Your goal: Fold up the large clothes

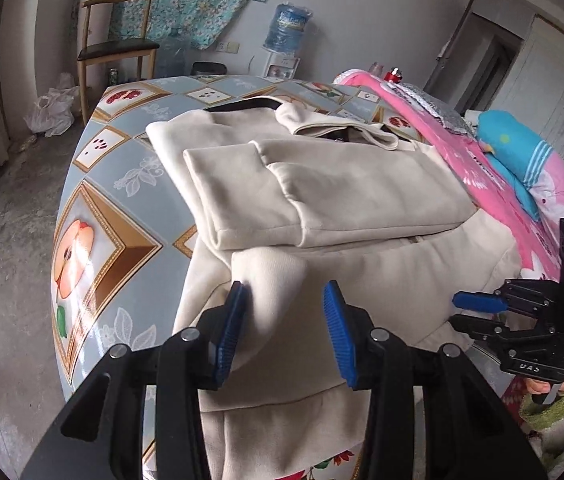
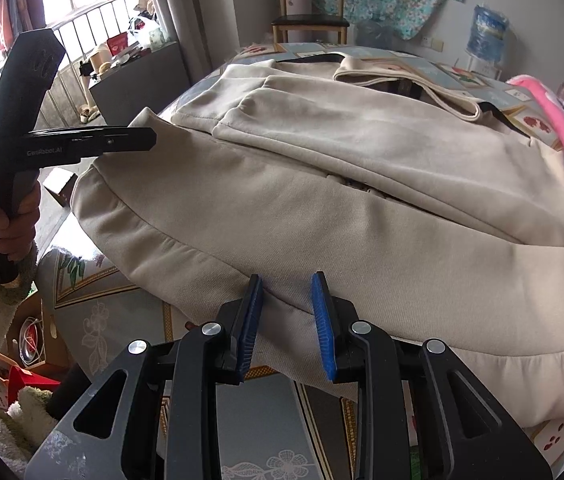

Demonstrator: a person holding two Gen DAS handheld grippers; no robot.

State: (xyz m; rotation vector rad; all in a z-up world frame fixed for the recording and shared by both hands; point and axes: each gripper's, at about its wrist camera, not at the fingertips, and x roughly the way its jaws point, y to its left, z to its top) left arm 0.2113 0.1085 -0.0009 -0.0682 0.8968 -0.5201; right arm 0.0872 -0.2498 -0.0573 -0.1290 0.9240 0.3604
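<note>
The left hand-held gripper is gripping a bunched fold of the cream garment, with fabric filling the gap between its 2 blue pads and drooping toward the camera. The right hand-held gripper is pinching the garment's near hem edge, cloth sitting between its pads at the bench edge. The garment, a large cream hoodie-type top, is lying spread across the bench on a blue tablecloth printed with framed fruit pictures; its upper part is already folded over into a flat layer, and a sleeve is lying across the far end. In the right wrist view a person's hand in a fuzzy sleeve is holding the left tool's handle at the left edge of the frame. A pink blanket is lying along the bench's right side, touching the garment, with a blue plush toy on it. A wooden chair and a water dispenser are standing by the far wall, well apart from the bench.
</note>
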